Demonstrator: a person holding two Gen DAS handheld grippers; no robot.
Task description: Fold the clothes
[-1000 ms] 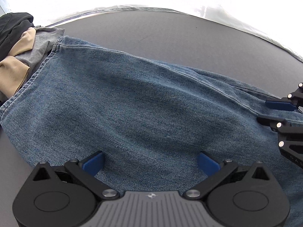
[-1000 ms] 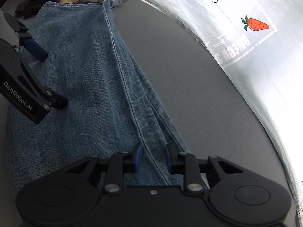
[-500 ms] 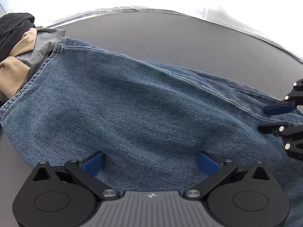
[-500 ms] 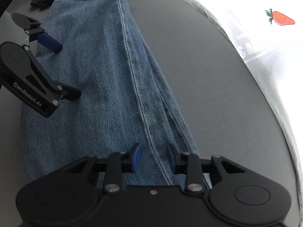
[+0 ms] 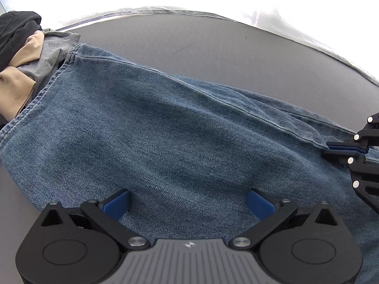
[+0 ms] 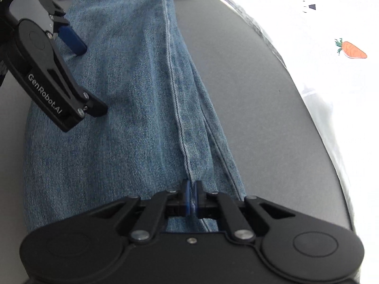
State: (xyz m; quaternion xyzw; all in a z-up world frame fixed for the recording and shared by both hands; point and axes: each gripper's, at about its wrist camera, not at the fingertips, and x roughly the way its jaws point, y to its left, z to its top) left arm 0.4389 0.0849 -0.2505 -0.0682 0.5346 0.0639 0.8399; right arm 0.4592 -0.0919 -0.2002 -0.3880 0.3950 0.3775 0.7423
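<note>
Already the jeans (image 6: 132, 108) lie stretched along the dark grey worktop (image 6: 260, 108), leg laid over leg so the side seam runs down the length of the denim. That lengthwise doubling looks done; the shortening folds, end over end, are by my reading still to come, since the cloth lies at full length with its hem (image 5: 35, 99) flat at the far end, next to a heap of other clothes (image 5: 21, 54) in black, tan and grey that appears unfolded.

The right gripper (image 6: 192, 197) has its jaws pressed together on a ridge of denim right at the stitched seam, the blue pads nearly meeting with cloth pinched between them. The left wrist view shows the same closed pair at the frame's right edge, biting the fabric where a small wrinkle rises toward it.

The left gripper (image 5: 189, 203) has its jaws spread wide over the middle of the leg, both blue pads (image 5: 117, 203) close over the denim with nothing gripped; whether they touch the cloth cannot be told. In the right wrist view it hangs over the near-left side of the jeans.

So I judge the fold of this garment as barely begun at one grasp point, the second grasp not yet taken, and the pile beyond waiting its turn.
</note>
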